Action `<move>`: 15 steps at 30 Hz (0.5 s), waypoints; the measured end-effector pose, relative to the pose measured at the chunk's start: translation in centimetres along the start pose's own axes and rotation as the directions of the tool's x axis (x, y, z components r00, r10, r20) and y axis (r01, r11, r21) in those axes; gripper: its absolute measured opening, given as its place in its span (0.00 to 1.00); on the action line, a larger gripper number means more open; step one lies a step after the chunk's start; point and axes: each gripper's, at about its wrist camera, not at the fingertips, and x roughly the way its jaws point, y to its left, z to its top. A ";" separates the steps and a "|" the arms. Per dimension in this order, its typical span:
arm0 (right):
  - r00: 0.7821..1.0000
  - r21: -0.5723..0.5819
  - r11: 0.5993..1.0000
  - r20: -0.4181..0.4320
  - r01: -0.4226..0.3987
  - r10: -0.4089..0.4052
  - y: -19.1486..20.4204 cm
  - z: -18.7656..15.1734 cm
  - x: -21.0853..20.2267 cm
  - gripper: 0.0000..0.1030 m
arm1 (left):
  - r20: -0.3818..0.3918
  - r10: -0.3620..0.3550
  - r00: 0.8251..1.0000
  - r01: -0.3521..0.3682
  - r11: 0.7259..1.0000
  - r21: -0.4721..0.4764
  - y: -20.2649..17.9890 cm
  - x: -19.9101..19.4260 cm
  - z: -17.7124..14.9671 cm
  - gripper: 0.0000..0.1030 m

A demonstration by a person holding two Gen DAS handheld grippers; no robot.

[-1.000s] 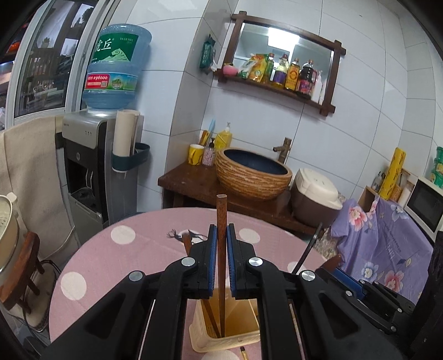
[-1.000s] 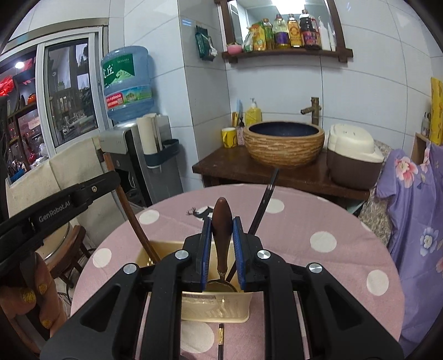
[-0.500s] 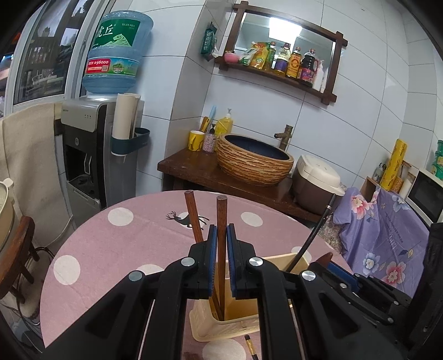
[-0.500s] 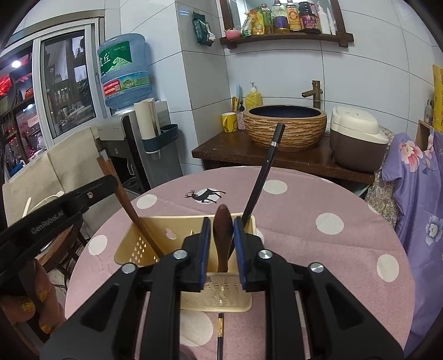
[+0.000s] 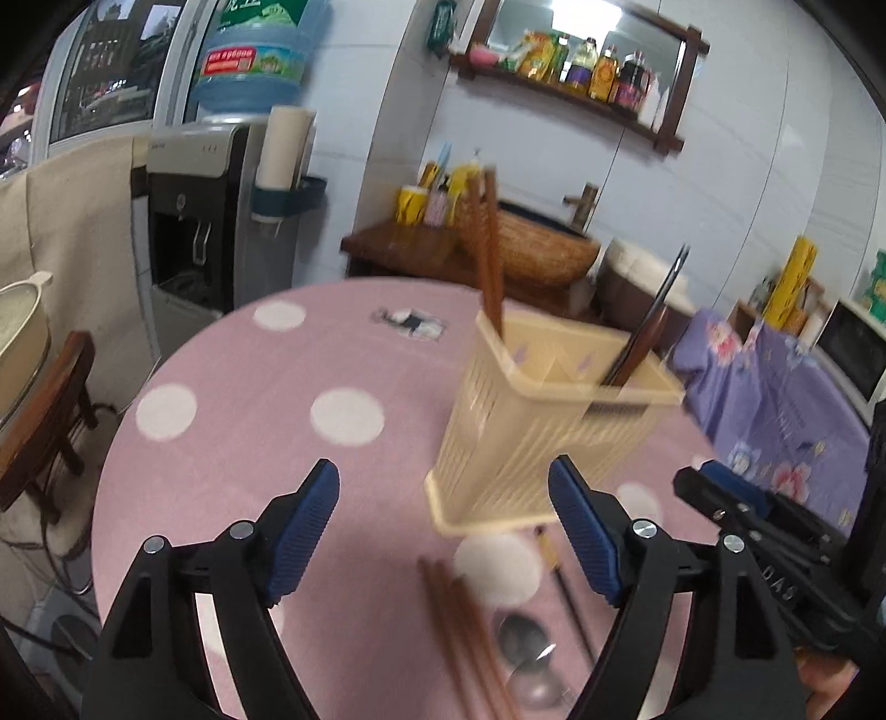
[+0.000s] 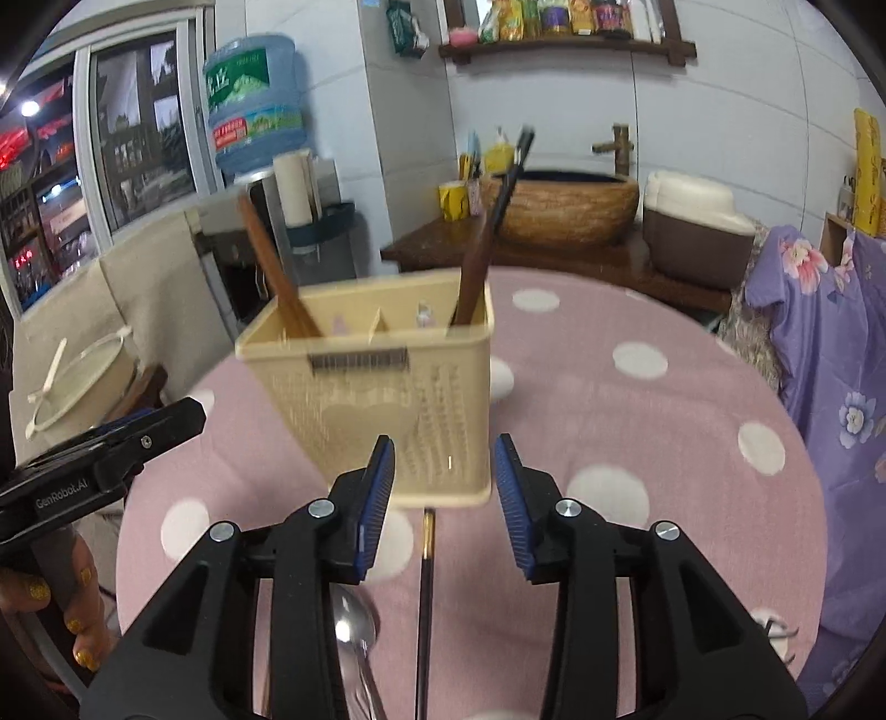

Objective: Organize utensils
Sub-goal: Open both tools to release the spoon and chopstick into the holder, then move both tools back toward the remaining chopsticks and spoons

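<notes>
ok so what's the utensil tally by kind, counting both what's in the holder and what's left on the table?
Brown chopsticks: 4 (2 in the holder, apparently 2 on the table, blurred)
Black chopsticks: 2 (1 in holder, 1 on table)
Spoons: 2 (wooden-handled in holder, metal on table)
Total: 8

Both views are bright and evenly lit indoors, with soft, faint shadows. A ceiling light glares in the mirror (image 5: 581, 33) at the top of the left view. Motion blur smears both views: the basket (image 5: 545, 421) and brown chopsticks (image 5: 468, 626) in the left view, the basket rim in the right (background too). Fisheye bends the wall tiles (image 6: 747, 111) and darkens the corners. The window (image 6: 138, 127) shows red lights.
</notes>
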 end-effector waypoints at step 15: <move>0.979 0.006 0.999 -0.199 -0.037 0.037 0.8 -9.3 1.8 0.37 | -0.202 0.048 0.978 -0.044 0.999 0.025 2.2 1.6 -8.2 0.65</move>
